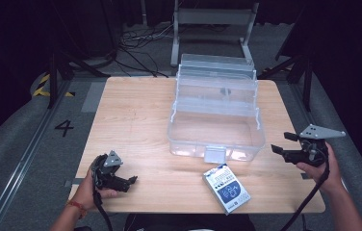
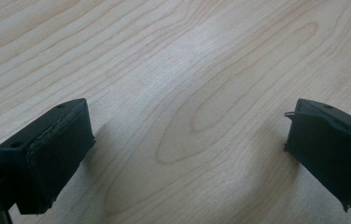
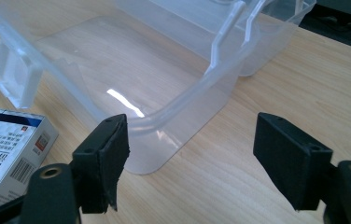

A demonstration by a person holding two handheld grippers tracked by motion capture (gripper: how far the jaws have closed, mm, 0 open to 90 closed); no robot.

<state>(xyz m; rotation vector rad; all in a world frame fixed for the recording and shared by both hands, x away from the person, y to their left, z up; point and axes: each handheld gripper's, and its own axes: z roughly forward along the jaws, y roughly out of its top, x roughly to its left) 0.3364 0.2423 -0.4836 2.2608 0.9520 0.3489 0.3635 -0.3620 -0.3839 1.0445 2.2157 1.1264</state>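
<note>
Both grippers empty over the light wooden table; box and clear case lie apart from them.

Right gripper (image 1: 285, 145), at 4 o'clock off the table's middle: jaws spread, nothing between them, held above the table edge just beside the clear plastic case (image 1: 216, 126). Left gripper (image 1: 132, 180), at 8 o'clock: jaws wide, only bare table (image 1: 135, 120) between them. The blue-and-white box (image 1: 226, 187) lies flat at 6 o'clock near the front edge, just in front of the case latch, apart from both grippers. The case stands open at 1 o'clock, trays stepped back. Around the table: grey floor, a painted "4" (image 1: 64, 127) at 9 o'clock, cables and a grey metal frame (image 1: 213, 29) at 12 o'clock, dark surroundings.
</note>
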